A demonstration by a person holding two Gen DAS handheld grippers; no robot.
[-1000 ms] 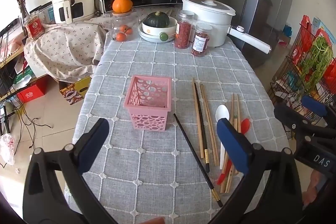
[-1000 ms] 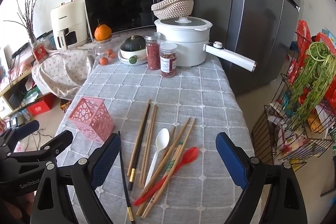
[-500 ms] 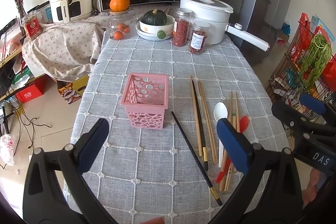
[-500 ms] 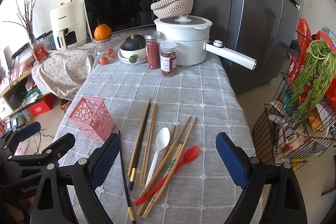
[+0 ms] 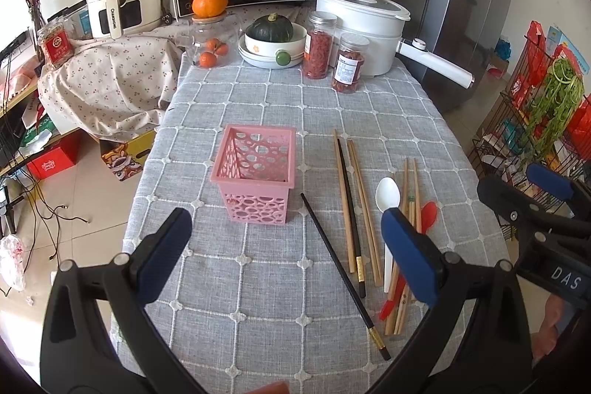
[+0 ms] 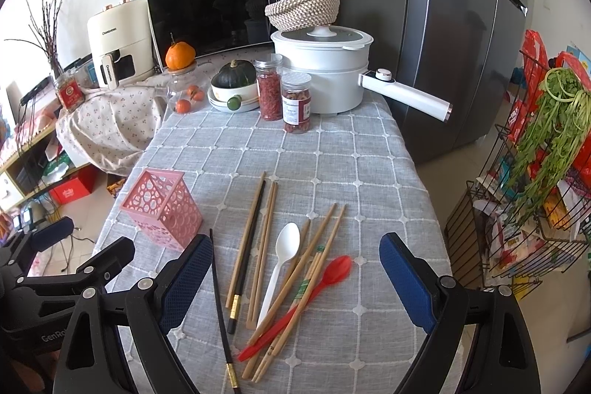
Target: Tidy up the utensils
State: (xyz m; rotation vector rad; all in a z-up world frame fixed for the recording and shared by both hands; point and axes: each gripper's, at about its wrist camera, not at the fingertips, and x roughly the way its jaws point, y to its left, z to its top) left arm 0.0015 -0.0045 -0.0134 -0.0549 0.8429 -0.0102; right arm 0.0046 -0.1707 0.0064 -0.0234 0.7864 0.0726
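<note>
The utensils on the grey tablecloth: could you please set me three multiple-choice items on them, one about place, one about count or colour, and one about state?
1. Where does the pink basket stand relative to the chopsticks?
A. left of them in the left wrist view
B. on top of them
C. behind the white pot

2. How many spoons lie on the cloth?
A. one
B. two
C. four

3. What state is the basket in?
A. tipped over
B. upright, nothing visible inside
C. full of chopsticks

Key: 1 A, the wooden chopsticks lie to its right. 2 B, a white spoon and a red spoon. 3 B, it stands on its base with the opening upward.
</note>
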